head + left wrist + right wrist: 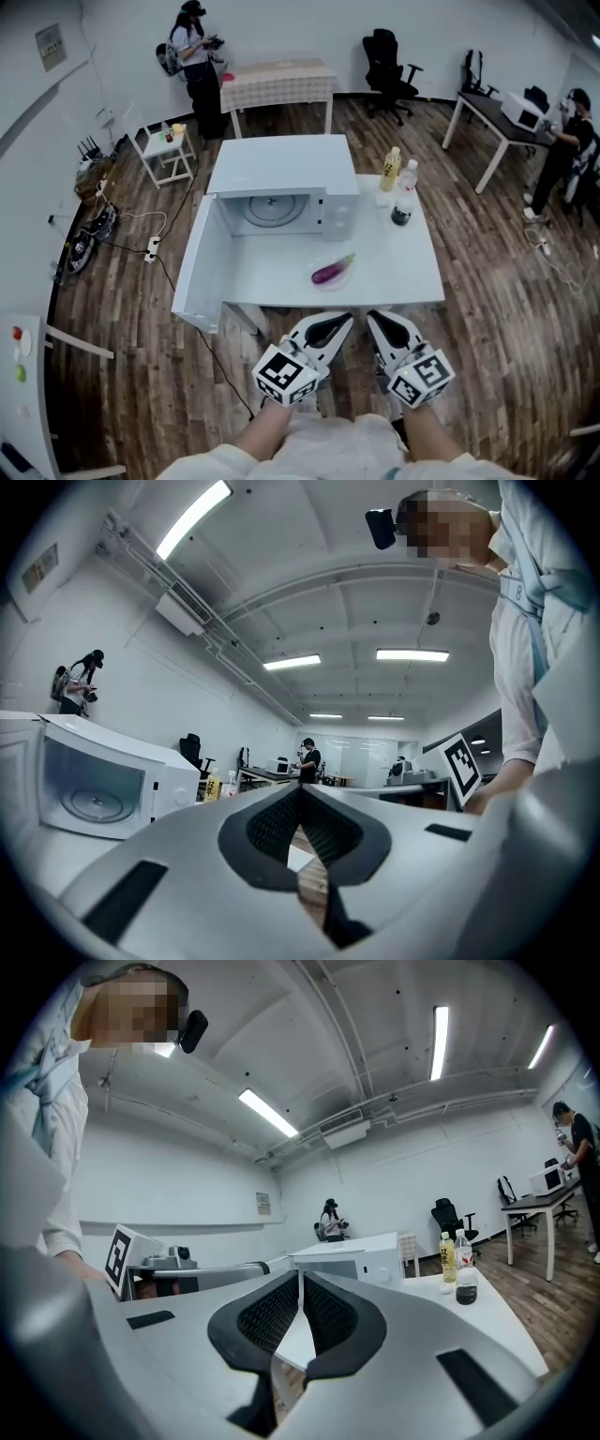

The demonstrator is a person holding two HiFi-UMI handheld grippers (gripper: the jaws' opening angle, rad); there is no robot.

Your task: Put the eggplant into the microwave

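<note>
A purple eggplant [333, 270] lies on the white table [403, 272], just in front of the white microwave [281, 178]. The microwave's door [199, 267] hangs wide open to the left, and the glass turntable [275, 210] inside is bare. Both grippers are held side by side off the table's near edge, pointing at it, short of the eggplant. My left gripper [343, 320] is shut and empty, its jaw tips meeting in the left gripper view [302, 787]. My right gripper [374, 317] is shut too, with nothing between its pads [300, 1274].
A yellow bottle [390, 169] and a clear bottle with a dark drink [404, 192] stand at the table's back right. Cables and a power strip [150, 248] lie on the wooden floor at left. People stand by other tables at the back left [197, 66] and far right [562, 141].
</note>
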